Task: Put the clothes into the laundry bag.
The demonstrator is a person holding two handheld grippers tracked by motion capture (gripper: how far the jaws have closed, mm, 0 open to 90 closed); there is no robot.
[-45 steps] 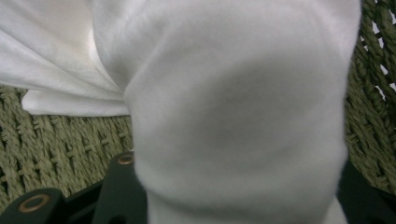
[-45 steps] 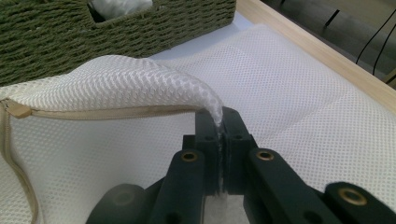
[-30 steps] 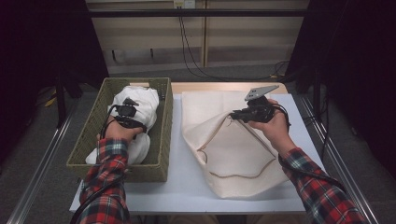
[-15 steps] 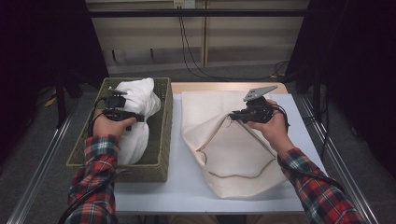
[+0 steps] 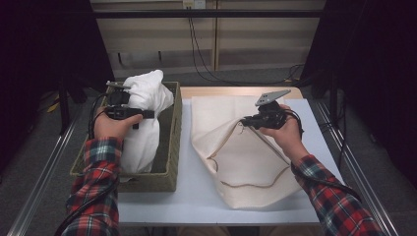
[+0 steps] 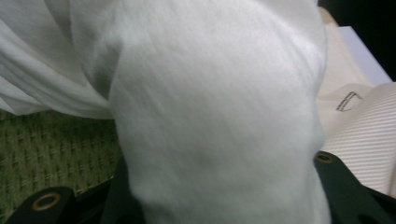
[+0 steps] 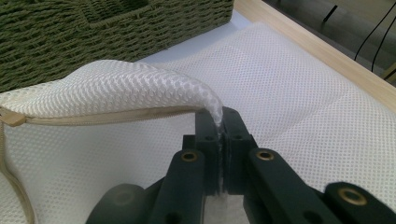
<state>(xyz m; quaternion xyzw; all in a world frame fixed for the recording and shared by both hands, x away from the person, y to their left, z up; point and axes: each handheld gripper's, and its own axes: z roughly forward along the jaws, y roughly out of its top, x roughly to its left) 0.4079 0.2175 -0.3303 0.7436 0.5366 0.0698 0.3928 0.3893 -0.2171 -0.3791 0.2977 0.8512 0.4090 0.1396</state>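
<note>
Listing L to R, as I see it from the remote station.

1. Woven basket (image 5: 169, 147), olive green, on L part of worktop (image 5: 196, 196). Its weave also shows at L of the left gripper view and at top of the right gripper view.
2. L tongs (image 5: 147, 114), in my left hand (image 5: 110, 125): clenched on white garment (image 5: 142, 98). The cloth is bunched between the jaws and bulges over them in the left gripper view. Its top is lifted above the basket rim; the lower part hangs down inside the basket.
3. Bare worktop strip between basket and bag, pale blue-white.
4. Mesh laundry bag (image 5: 236, 162), cream, lying flat on R part of worktop, just beside the basket, not touching it as far as I can tell. Zip edge (image 5: 216, 147) runs along the open mouth, tan trim.
5. R tongs (image 5: 244, 120), in my right hand (image 5: 282, 130): clamped tight on upper lip of the bag mouth. In the right gripper view the mesh is pinched between the pads, and the lip is raised off the lower layer in an arch, so the mouth gapes toward the basket.
6. Grey three-cornered plate (image 5: 272, 96) on top of R tongs, tilted.
</note>
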